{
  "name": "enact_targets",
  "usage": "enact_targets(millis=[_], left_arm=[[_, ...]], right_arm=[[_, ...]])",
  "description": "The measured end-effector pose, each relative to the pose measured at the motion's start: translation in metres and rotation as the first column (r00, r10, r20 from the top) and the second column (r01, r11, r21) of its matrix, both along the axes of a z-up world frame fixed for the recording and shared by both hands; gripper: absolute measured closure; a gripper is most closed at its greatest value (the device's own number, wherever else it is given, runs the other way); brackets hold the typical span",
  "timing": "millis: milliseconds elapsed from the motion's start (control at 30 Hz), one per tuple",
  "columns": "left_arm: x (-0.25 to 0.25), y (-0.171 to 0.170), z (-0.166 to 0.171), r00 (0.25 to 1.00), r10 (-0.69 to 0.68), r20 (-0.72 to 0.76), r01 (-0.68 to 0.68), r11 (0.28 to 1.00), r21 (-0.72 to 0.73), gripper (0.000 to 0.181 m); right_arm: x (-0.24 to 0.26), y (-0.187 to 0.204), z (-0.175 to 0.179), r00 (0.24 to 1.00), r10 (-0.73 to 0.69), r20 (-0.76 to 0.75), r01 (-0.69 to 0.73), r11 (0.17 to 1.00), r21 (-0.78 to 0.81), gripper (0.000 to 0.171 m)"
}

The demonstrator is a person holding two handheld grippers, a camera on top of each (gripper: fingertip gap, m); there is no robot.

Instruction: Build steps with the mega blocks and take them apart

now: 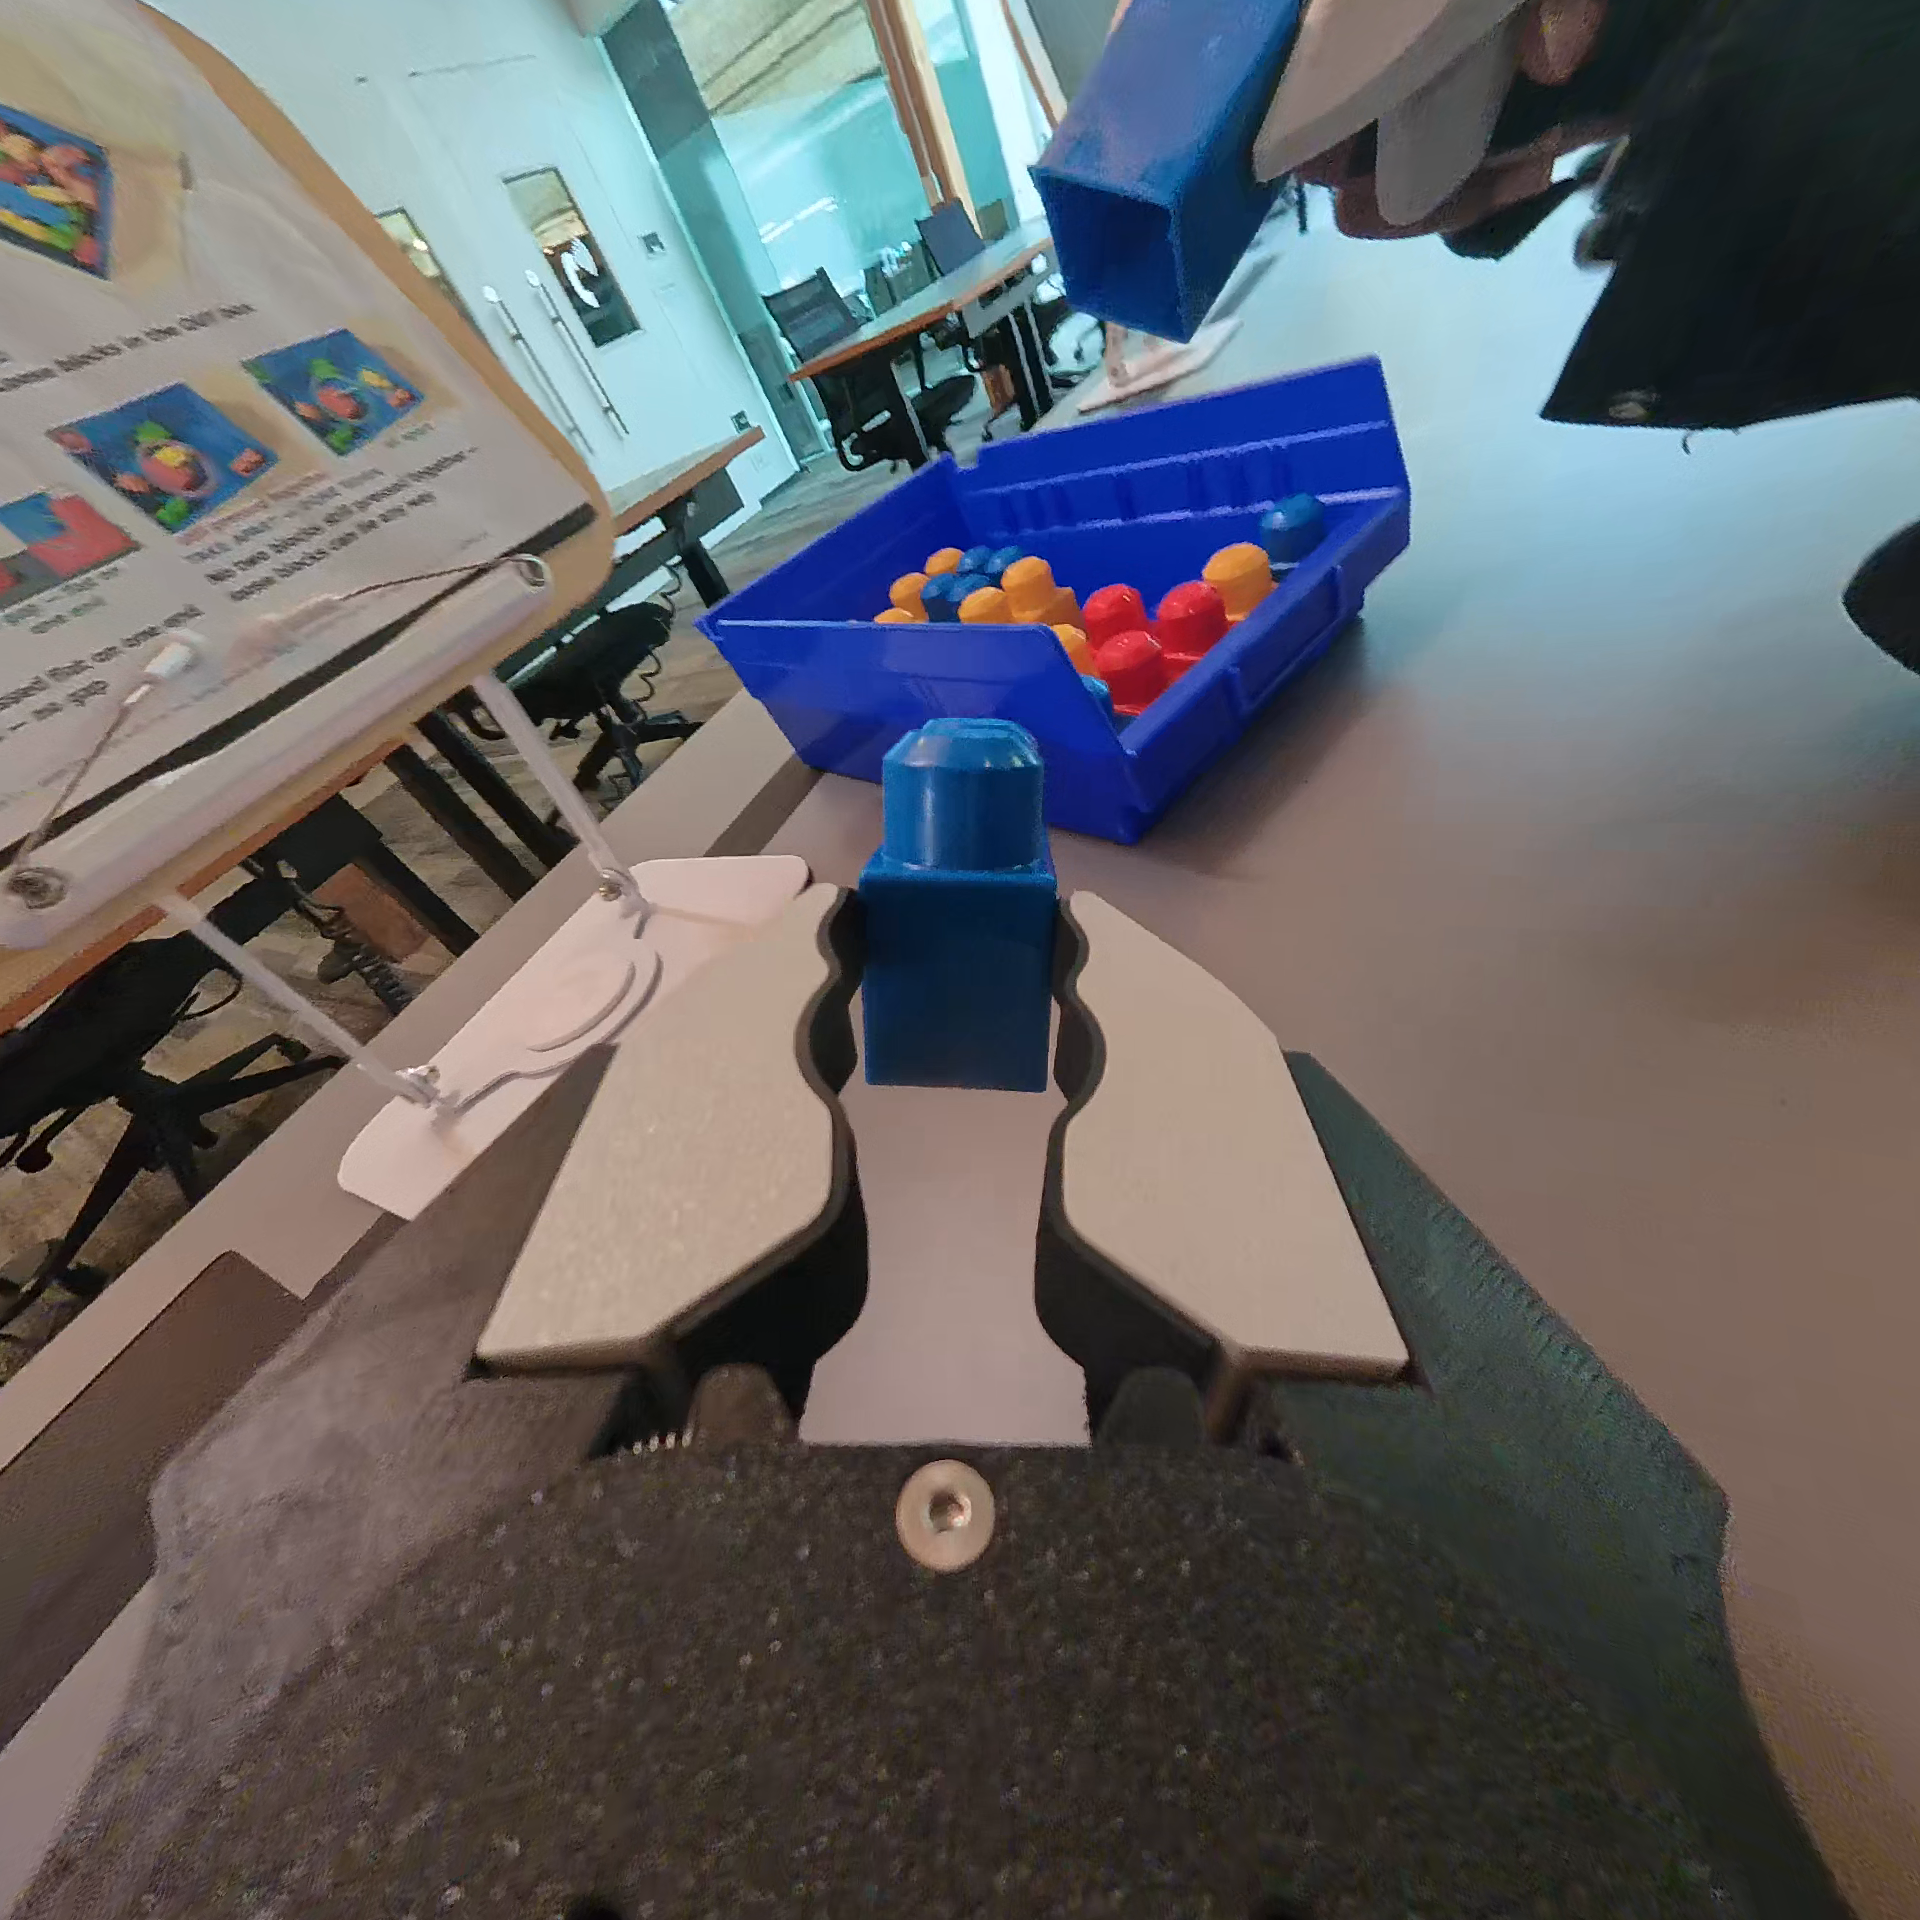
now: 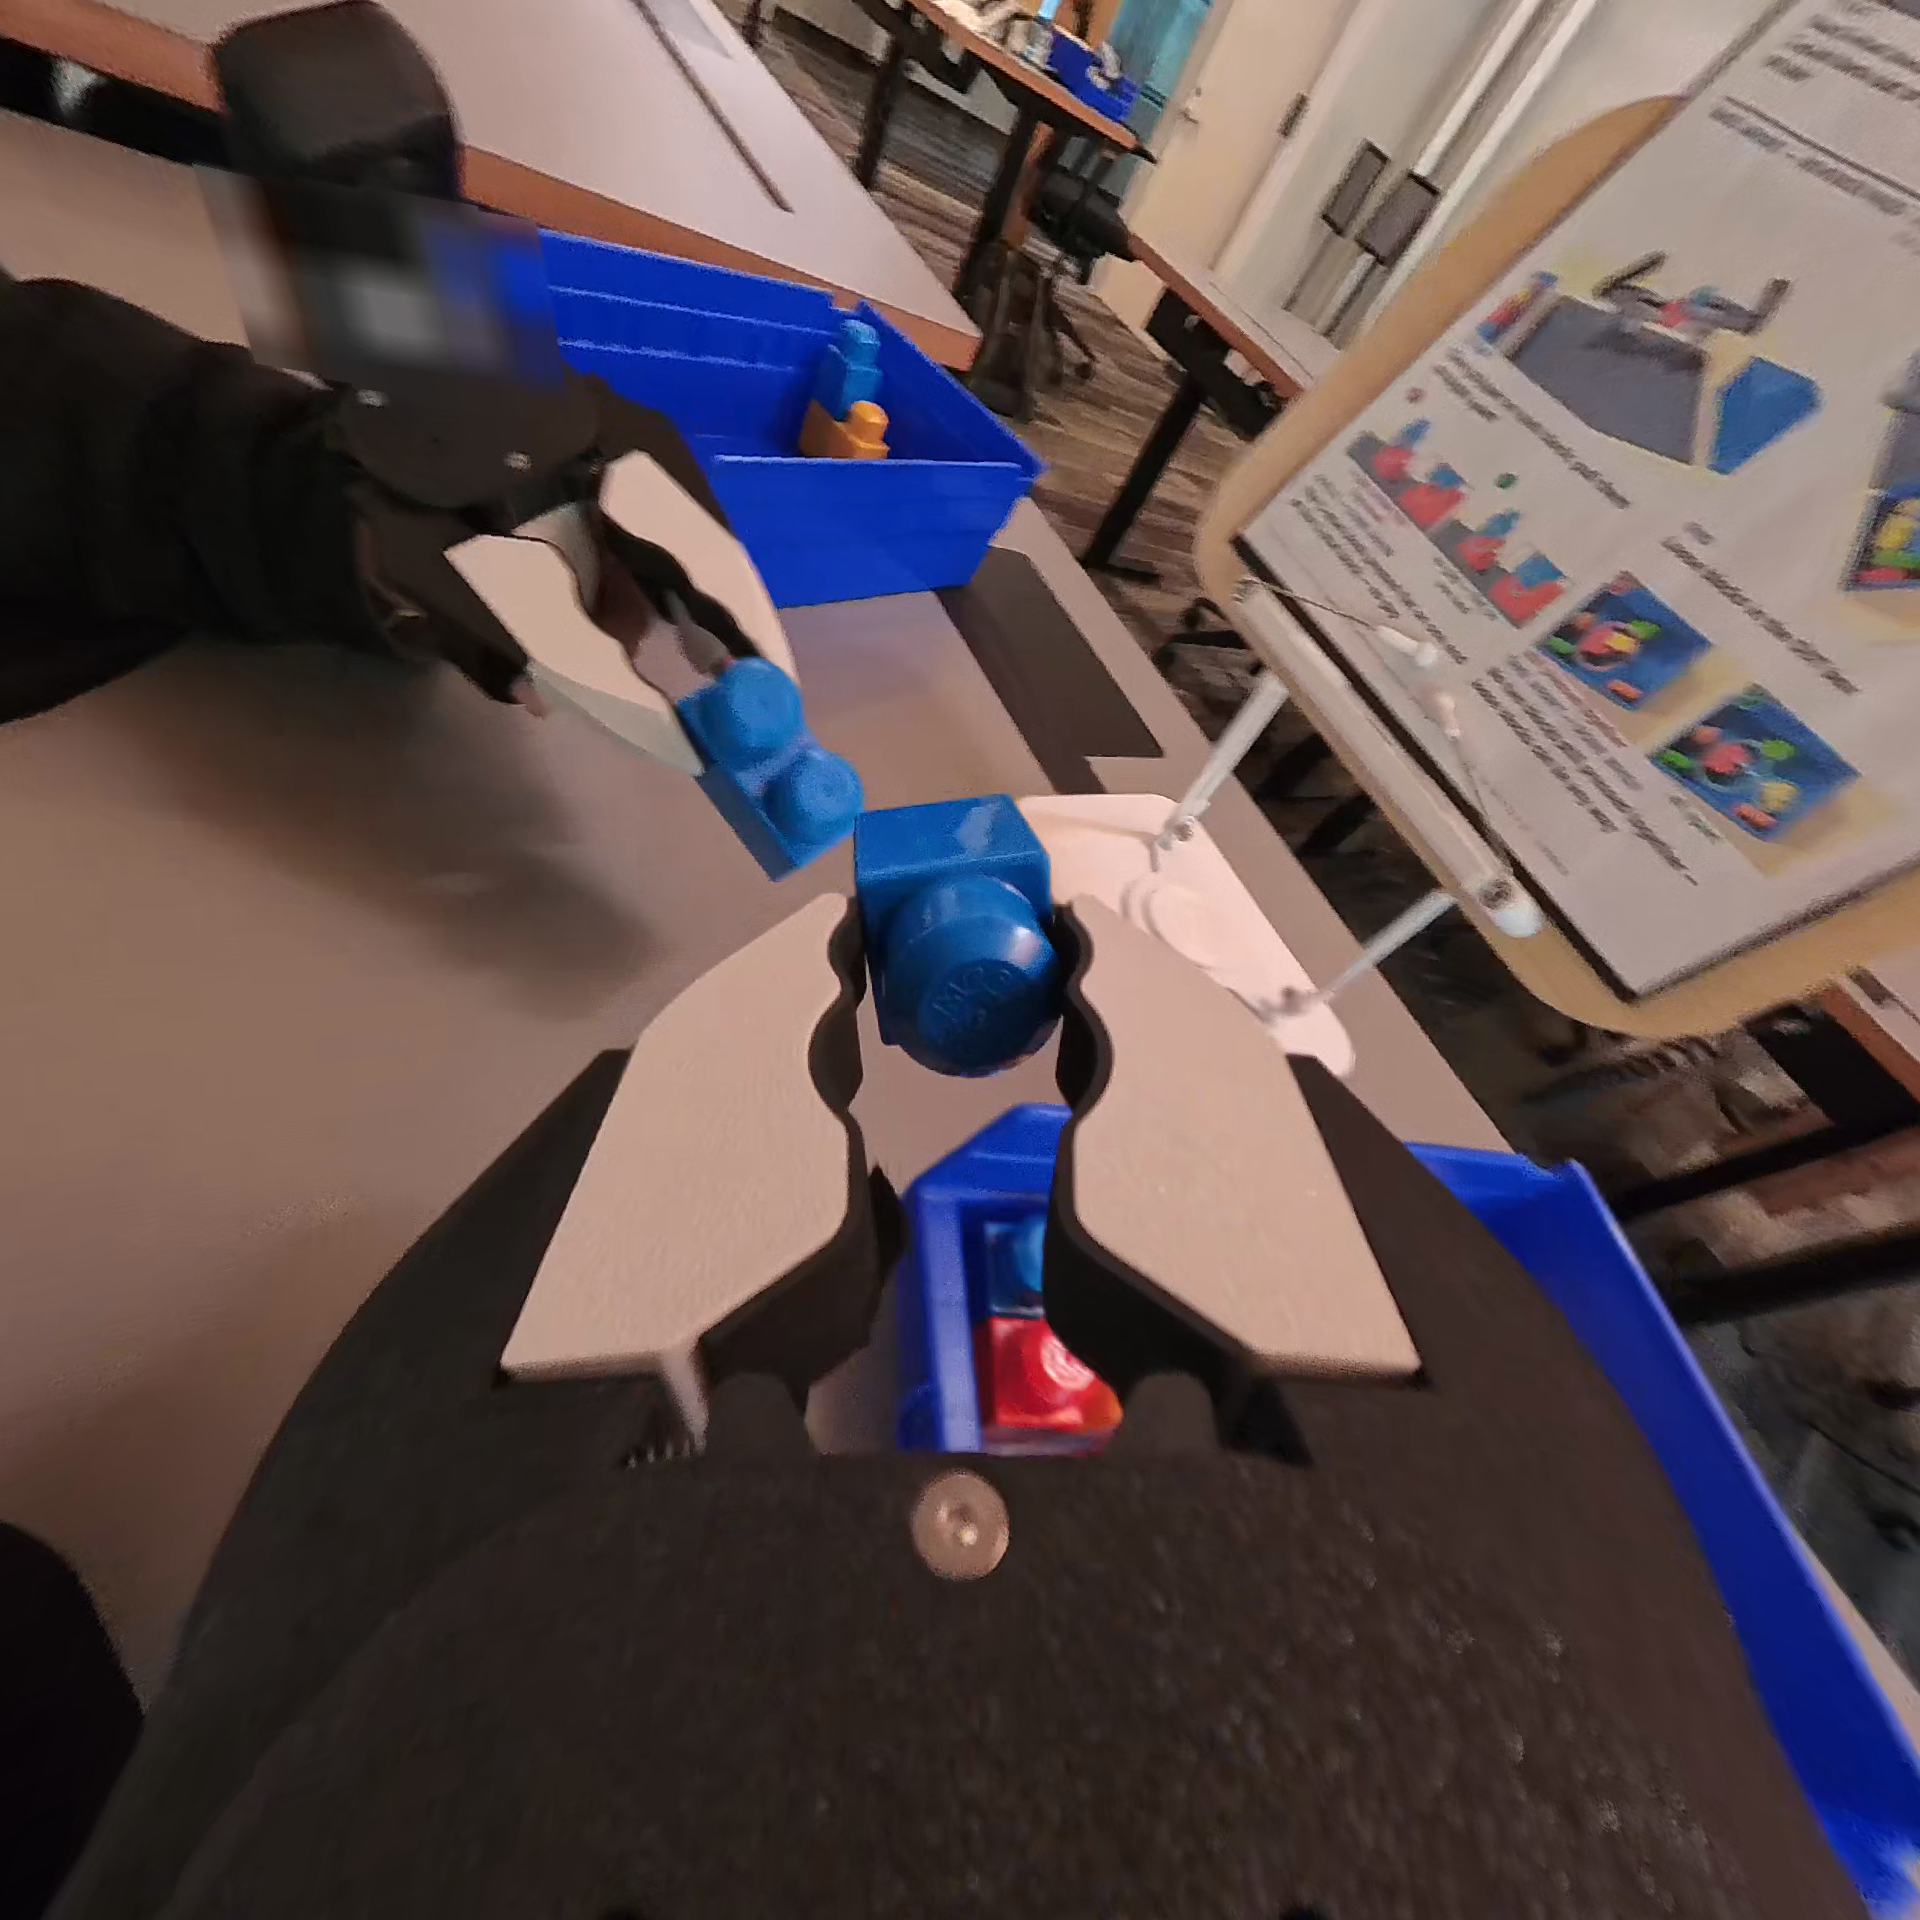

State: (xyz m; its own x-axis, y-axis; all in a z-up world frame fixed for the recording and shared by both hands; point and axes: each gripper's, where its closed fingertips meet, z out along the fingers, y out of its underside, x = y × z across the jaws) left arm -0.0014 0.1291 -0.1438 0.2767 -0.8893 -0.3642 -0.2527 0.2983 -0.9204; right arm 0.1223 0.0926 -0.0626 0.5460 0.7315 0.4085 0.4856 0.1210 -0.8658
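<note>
1. The left gripper (image 1: 956, 920) is pinching a two-stud blue block (image 1: 956, 977) between its fingertips. It is holding it just above the grey table (image 1: 1455, 1039), near the table edge and the white foot of the instruction board (image 1: 260, 416).
2. The right gripper (image 2: 956, 920) is clamping a single-stud blue block (image 2: 951, 914) in the air, higher than the left one. Part of a blue bin (image 2: 1621, 1351) of red and blue blocks is showing under it.
3. Risk: the single-stud block is sitting tilted against the studs below. Pressing down skewed is likely to jam one corner instead of seating it.
4. Risk: both blocks are being held only at the fingertips. A push could pivot either one in its grip or pop it loose, and a dropped block could be rolling off the nearby table edge.
5. Risk: the board's stand is just beside the left gripper, so a sideways swing could be knocking it.
6. Two-stud block: studs are pointing up, and the long axis is running straight out along the left fingers. The left wrist view is therefore showing only the near stud.
7. Single-stud block: the stud is pointing back toward the right wrist camera. The hollow base is facing away and down toward the left gripper, with the stud-to-base axis lying along the right fingers.
</note>
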Motion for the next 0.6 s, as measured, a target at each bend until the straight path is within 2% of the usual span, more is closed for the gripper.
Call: enact_targets(millis=[133, 300, 433, 600], left_arm=[[-0.005, 0.007, 0.008, 0.998, 0.033, 0.060, -0.032, 0.999, -0.026, 0.146], [-0.009, 0.012, 0.014, 0.991, 0.069, 0.113, -0.063, 0.997, -0.050, 0.146], [-0.014, 0.018, 0.019, 0.984, 0.100, 0.148, -0.092, 0.994, -0.060, 0.146], [-0.017, 0.022, 0.019, 0.981, 0.115, 0.155, -0.107, 0.993, -0.058, 0.146]], right_arm=[[0.042, 0.024, 0.010, 0.987, -0.153, 0.043, 0.154, 0.988, -0.012, 0.137], [0.109, 0.062, -0.009, 0.906, -0.304, 0.295, 0.346, 0.932, -0.103, 0.136], [0.151, 0.070, -0.034, 0.833, -0.279, 0.478, 0.422, 0.879, -0.222, 0.136], [0.183, 0.058, -0.077, 0.744, -0.134, 0.655, 0.483, 0.785, -0.388, 0.136]])
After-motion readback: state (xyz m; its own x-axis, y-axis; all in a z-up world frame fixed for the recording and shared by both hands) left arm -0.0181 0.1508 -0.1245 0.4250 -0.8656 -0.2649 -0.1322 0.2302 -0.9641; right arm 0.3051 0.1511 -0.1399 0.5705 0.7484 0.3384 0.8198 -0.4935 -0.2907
